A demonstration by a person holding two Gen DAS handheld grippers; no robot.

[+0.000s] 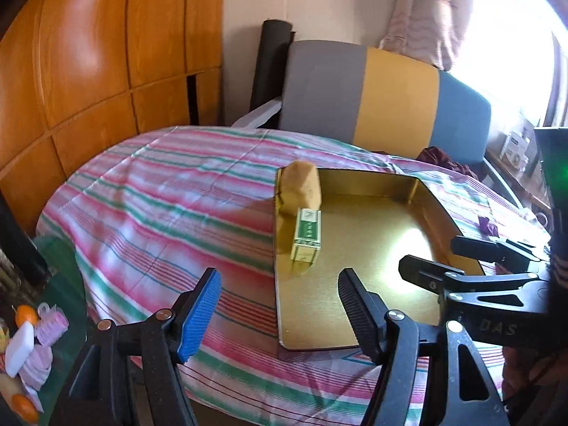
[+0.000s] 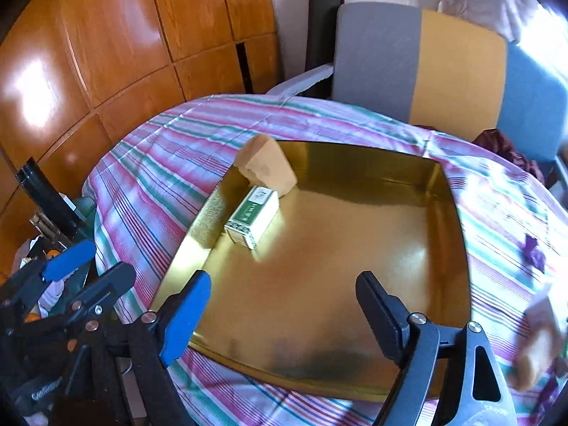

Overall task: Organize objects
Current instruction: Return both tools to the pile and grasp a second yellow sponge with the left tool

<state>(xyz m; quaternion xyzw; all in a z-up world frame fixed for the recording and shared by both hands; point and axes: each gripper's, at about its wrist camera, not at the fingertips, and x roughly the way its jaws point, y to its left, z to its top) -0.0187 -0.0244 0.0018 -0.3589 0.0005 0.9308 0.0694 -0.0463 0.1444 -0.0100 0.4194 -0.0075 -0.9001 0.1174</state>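
Striped tablecloth (image 2: 149, 163) carries the gold tray (image 2: 458, 248); ahead of both grippers' released, empty jaws lie the green-and-white box (image 2: 252, 216) and tan sponge (image 2: 268, 164), so the placing step appears complete and the next move calls for fetching another object.

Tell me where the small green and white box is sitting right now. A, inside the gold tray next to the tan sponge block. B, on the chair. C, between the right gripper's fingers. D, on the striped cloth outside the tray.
A: the green and white box lies on the floor of the gold tray, near its far left corner, right beside the tan sponge block; both grippers are open and empty.
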